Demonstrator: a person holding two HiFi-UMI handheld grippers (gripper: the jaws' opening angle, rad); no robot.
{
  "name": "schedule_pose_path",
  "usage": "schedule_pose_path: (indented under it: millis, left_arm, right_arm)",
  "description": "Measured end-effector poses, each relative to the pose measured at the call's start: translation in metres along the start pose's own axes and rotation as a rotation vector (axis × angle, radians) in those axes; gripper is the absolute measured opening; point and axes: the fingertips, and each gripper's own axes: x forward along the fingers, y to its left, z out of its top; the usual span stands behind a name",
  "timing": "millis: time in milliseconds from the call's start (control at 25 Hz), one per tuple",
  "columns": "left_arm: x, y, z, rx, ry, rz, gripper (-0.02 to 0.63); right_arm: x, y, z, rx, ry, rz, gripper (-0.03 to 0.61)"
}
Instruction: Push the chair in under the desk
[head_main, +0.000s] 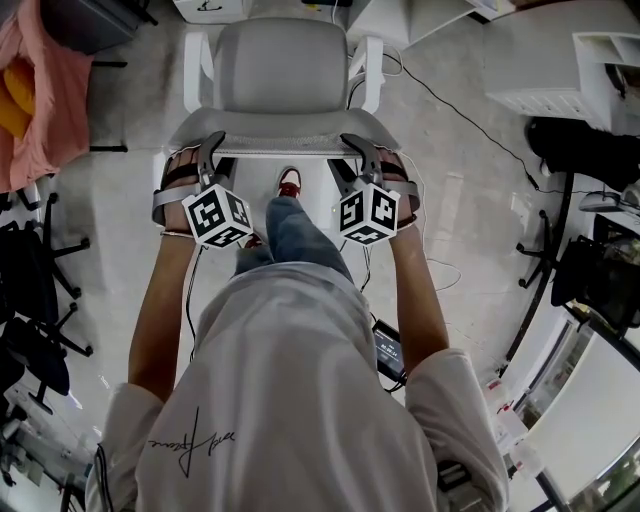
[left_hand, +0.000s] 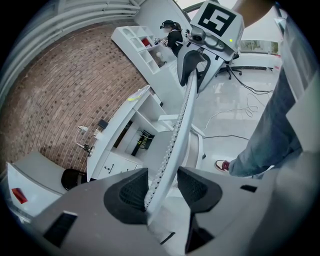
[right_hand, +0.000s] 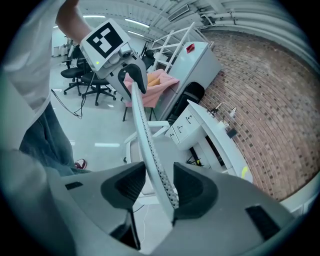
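Note:
A grey office chair (head_main: 285, 65) stands in front of me, seat away from me, its mesh backrest's top edge (head_main: 285, 142) nearest. My left gripper (head_main: 207, 150) straddles that edge at its left end, my right gripper (head_main: 362, 150) at its right end. In the left gripper view the backrest edge (left_hand: 172, 145) runs between the pads of the left gripper (left_hand: 162, 187), against the left one, with a gap at the right one. In the right gripper view the edge (right_hand: 150, 150) lies against the right pad of the right gripper (right_hand: 152, 187), with a gap at the left. The white desk (left_hand: 117, 130) (right_hand: 220, 132) stands by a brick wall.
A pink cloth (head_main: 40, 90) hangs at the left, with black office chairs (head_main: 30, 300) below it. A cable (head_main: 450, 110) trails over the floor at the right, near a white shelf unit (head_main: 600, 60). My red and white shoe (head_main: 289, 182) is behind the chair.

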Motion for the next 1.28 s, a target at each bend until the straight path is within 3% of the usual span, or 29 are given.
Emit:
schedule_pose_path:
  millis: [880, 1280]
  left_arm:
    - [0.041, 0.034, 0.043, 0.022, 0.010, 0.020, 0.177]
    - [0.054, 0.046, 0.055, 0.035, 0.005, 0.065, 0.181]
  right_arm:
    - [0.021, -0.059, -0.025, -0.007, -0.007, -0.052, 0.193]
    - [0.029, -0.075, -0.032, 0.035, 0.034, -0.017, 0.195]
